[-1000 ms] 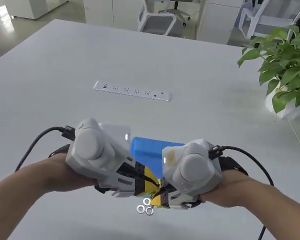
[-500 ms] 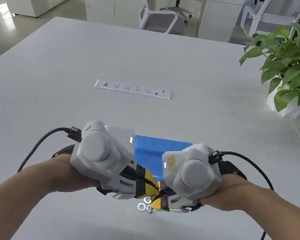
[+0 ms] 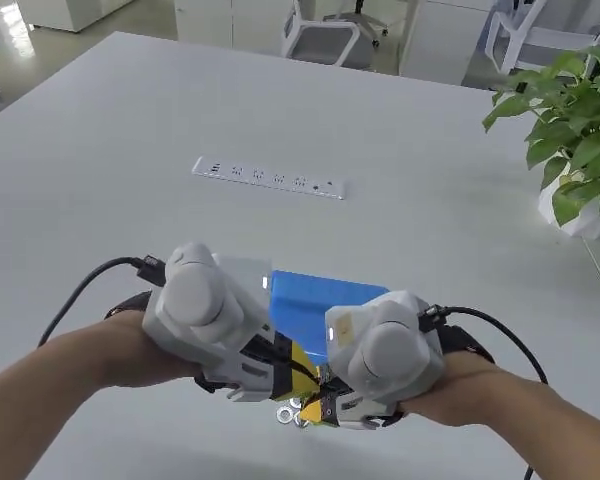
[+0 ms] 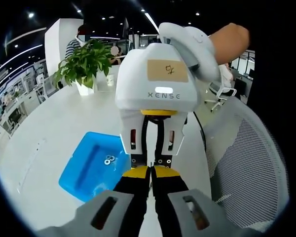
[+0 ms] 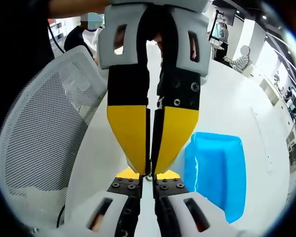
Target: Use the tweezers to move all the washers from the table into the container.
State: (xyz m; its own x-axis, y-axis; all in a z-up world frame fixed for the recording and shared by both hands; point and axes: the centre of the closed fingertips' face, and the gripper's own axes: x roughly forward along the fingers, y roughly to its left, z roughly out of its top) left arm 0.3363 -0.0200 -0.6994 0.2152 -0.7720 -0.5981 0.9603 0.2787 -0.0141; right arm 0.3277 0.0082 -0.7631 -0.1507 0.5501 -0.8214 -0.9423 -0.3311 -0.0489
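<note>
Risks first. The table (image 3: 400,150) is bare and smooth, so a washer nudged off the pile could skid to the near edge and drop. The blue container (image 3: 315,300) sits just behind both grippers, further in from the near edge, and a swinging housing could knock it. The left gripper (image 3: 302,370) and right gripper (image 3: 325,400) are tip to tip and may clash. From above they also cover most of the loose washers (image 3: 292,412), so a missed pick looks likely. I can't make out the tweezers; any thin tool pinched there could twist or slip.

Pose: both hands are low by the near edge, wrists turned inward, grippers aimed at each other just over the pile. Both jaw pairs are clenched, with nothing resolvable between them. The binned washers (image 4: 109,159) already lie in the container.
</note>
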